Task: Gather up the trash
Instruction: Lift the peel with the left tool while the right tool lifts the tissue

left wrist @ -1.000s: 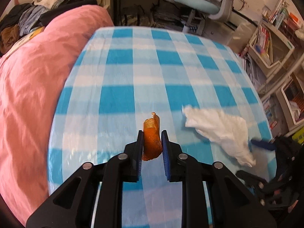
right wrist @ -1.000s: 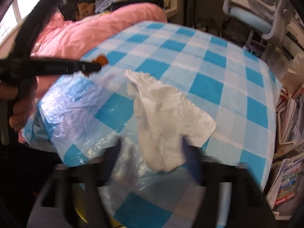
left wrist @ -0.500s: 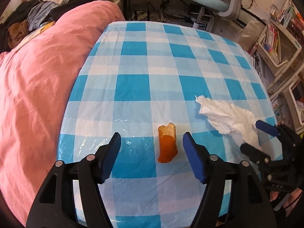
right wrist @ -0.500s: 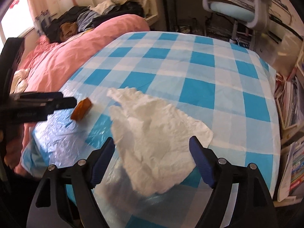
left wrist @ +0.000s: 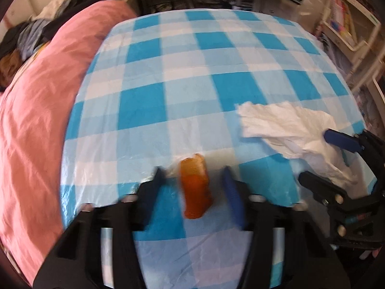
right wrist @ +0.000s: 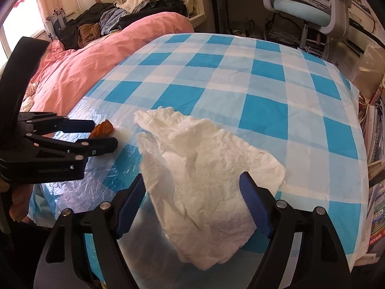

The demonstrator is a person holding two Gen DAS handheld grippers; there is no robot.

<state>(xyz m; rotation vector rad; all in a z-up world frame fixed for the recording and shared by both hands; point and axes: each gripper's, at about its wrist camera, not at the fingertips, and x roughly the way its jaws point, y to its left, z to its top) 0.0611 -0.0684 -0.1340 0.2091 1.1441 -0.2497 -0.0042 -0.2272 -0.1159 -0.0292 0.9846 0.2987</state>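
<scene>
Left wrist view: the left gripper [left wrist: 192,180] points down at a desk [left wrist: 216,55] covered in a blue-and-white checked plastic cloth. Its jaws have just been closing around an orange scrap of peel [left wrist: 195,190], which lies on the cloth near the desk's front edge. The picture is blurred, yet a gap shows on either side of the peel, so the jaws are partly open and not pressing it. To the right lies a crumpled white tissue [left wrist: 288,130]. The right gripper [left wrist: 322,159] reaches in from the right edge, one blue pad above the tissue's near end and one black finger below it. A pink duvet [left wrist: 36,120] fills the left side.

Right wrist view: the right gripper [right wrist: 192,202] has its jaws fairly wide open and just been closing, with the crumpled white tissue [right wrist: 199,168] lying between them on the cloth. The left pad sits right at the tissue's edge; the right pad stands just clear of it. At the left, the left gripper [right wrist: 105,132] straddles the orange peel [right wrist: 102,128]. Behind the desk [right wrist: 264,77] are the pink duvet [right wrist: 101,60], a pile of clothes [right wrist: 115,19] and an office chair [right wrist: 310,0].
</scene>
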